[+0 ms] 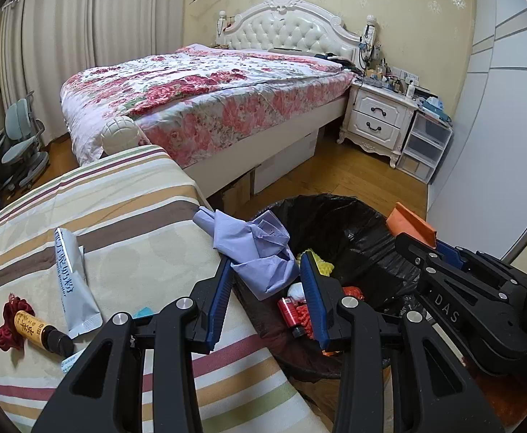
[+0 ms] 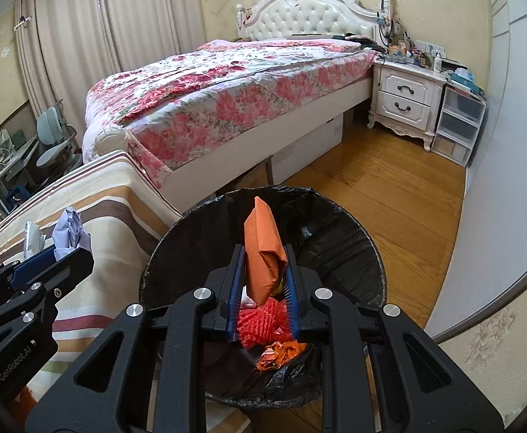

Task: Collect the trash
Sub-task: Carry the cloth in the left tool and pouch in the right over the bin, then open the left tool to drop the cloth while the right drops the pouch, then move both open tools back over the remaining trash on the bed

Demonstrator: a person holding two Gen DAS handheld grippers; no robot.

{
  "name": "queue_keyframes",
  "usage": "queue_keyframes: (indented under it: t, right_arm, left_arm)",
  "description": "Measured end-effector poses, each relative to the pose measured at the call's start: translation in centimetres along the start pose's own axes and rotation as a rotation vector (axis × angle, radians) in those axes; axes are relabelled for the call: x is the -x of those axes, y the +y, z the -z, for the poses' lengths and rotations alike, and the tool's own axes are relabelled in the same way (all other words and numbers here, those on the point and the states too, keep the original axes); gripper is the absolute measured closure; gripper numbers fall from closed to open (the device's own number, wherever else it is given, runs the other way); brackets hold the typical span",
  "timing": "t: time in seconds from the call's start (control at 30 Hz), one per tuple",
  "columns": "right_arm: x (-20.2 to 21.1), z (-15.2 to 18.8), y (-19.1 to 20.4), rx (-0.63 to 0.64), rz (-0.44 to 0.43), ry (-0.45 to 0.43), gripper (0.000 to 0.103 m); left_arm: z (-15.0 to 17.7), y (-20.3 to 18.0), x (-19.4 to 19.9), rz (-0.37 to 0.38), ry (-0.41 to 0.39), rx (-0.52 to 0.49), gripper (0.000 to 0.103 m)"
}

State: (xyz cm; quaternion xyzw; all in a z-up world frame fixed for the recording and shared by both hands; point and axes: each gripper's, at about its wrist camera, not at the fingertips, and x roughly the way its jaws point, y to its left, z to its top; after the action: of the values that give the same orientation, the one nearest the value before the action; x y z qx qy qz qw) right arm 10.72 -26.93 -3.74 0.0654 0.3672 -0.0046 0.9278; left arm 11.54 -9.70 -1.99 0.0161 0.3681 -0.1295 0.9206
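Observation:
My left gripper (image 1: 266, 257) is shut on a crumpled lilac paper (image 1: 252, 245), held at the edge of the striped surface beside the bin. The same paper (image 2: 70, 232) shows at the far left of the right wrist view. My right gripper (image 2: 264, 249) is shut on a folded orange packet (image 2: 263, 252), which stands upright over the mouth of the trash bin (image 2: 339, 231). The bin (image 1: 357, 223) has a black liner and holds red mesh (image 2: 263, 321), a crumpled orange wrapper (image 2: 281, 351), a yellow scrap (image 1: 323, 265) and a small red cylinder (image 1: 290, 315).
A striped cloth surface (image 1: 137, 216) carries a grey tube (image 1: 72, 281), a small yellow-labelled bottle (image 1: 41, 328) and a dark red scrunchie (image 1: 9, 319). Beyond lie a floral bed (image 1: 205, 97), a white nightstand (image 1: 377, 117), plastic drawers (image 1: 426, 144) and wooden floor (image 2: 390, 187).

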Motion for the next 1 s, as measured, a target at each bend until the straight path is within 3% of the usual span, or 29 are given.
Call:
queue_keyframes:
  t: [0.87, 0.9, 1.0]
  right_arm:
    - [-1.9, -0.2, -2.1, -0.042, 0.033, 0.023, 0.081]
    - [-1.9, -0.2, -2.1, -0.044, 0.036, 0.023, 0.080]
    - [-1.7, -0.2, -2.2, -0.053, 0.045, 0.012, 0.065]
  left_arm:
    - [-1.0, -2.9, -2.4, -0.027, 0.030, -0.056, 0.063]
    - [-1.0, -2.9, -2.4, -0.028, 0.031, -0.058, 0.060]
    - [-1.0, -2.8, -2.2, -0.032, 0.021, -0.052, 0.047]
